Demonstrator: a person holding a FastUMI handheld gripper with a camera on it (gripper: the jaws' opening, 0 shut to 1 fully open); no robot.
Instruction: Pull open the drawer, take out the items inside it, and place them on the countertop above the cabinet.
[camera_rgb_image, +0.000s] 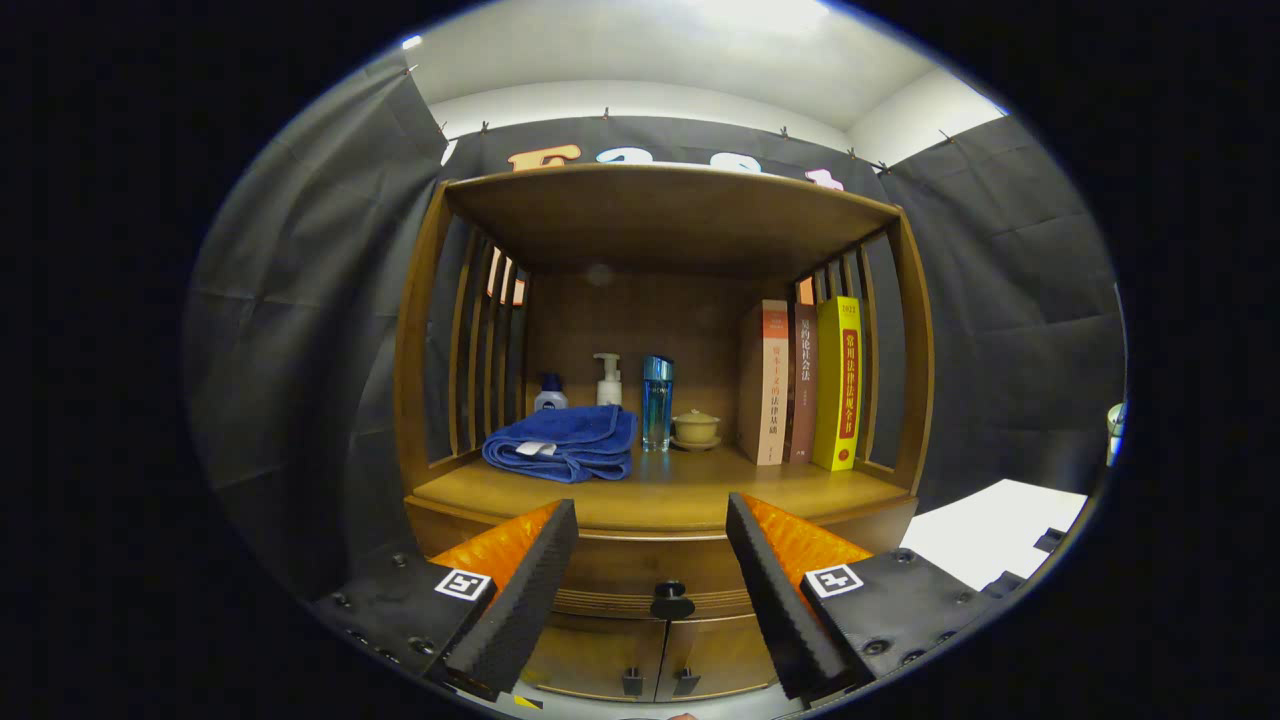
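Against the black cloth booth wall, your hand-held gripper is spread wide, grasping nothing, the closed drawer and its dark knob between the fingers, the tabletop beyond carrying a folded blue towel, bottles and books.

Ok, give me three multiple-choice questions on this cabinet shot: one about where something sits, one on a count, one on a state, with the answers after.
1. Where does the drawer knob lie?
A. between the gripper's fingers, below the countertop
B. on the folded blue towel
C. beside the books

2. How many books stand upright on the countertop?
A. one
B. three
C. five

3. What state is the gripper in?
A. shut on the knob
B. shut on the towel
C. open, holding nothing

Answers:
1 A, the knob shows in the gap between the fingers.
2 B, three spines stand side by side.
3 C, the fingers stand wide apart and the drawer front looks closed.
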